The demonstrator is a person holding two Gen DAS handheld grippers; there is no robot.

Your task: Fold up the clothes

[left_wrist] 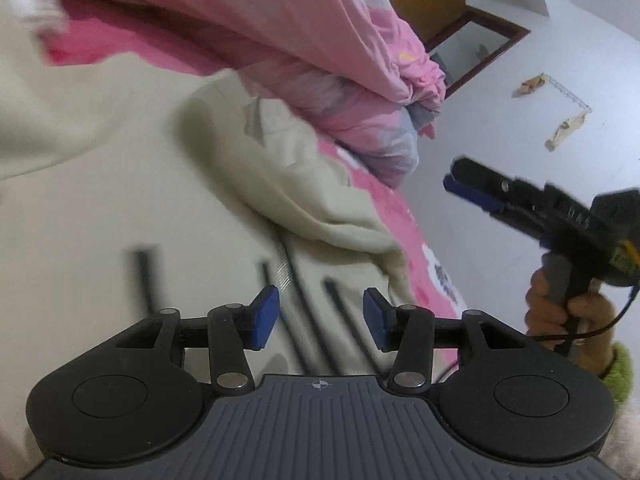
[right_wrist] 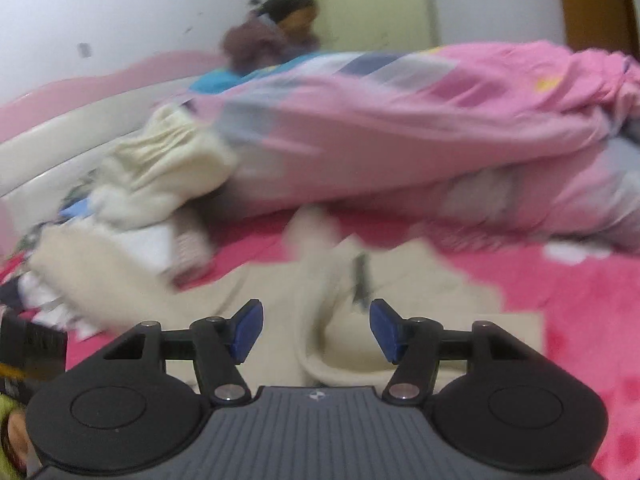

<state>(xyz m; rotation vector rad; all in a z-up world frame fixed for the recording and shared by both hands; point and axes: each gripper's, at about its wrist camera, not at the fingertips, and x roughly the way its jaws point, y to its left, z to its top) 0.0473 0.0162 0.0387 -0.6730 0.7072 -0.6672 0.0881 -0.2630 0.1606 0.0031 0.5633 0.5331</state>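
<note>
While both views are smeared by motion blur, these details can be made out:

Writing and labels: no brand, label or lettering is readable; the dark mark on a white patch of the bed sheet near the edge cannot be made out, and only a small crosshair mark sits on each tool's grey ribbed body.

Garment: a cream, soft fleece garment with thin black stripes lies spread on the bright pink patterned bed sheet, one rumpled fold heaped toward the bed's edge.

Left tool: the black left tool with blue finger pads is spread wide with nothing between the pads; it hangs just above the garment, whose black stripes run between the fingers.

Right tool: the black right tool with blue finger pads is likewise spread apart and holds nothing; the cream cloth lies directly ahead of and below its tips. In the left wrist view it is off the bed's side, gripped by a hand in a yellow-green fuzzy cuff.

Contact: whether either tool touches the cloth cannot be told.

Surroundings: a bunched pink and grey-blue quilt lies behind the garment; a loose pile of pale clothes sits left of it; a person sits at the far end of the bed.
</note>
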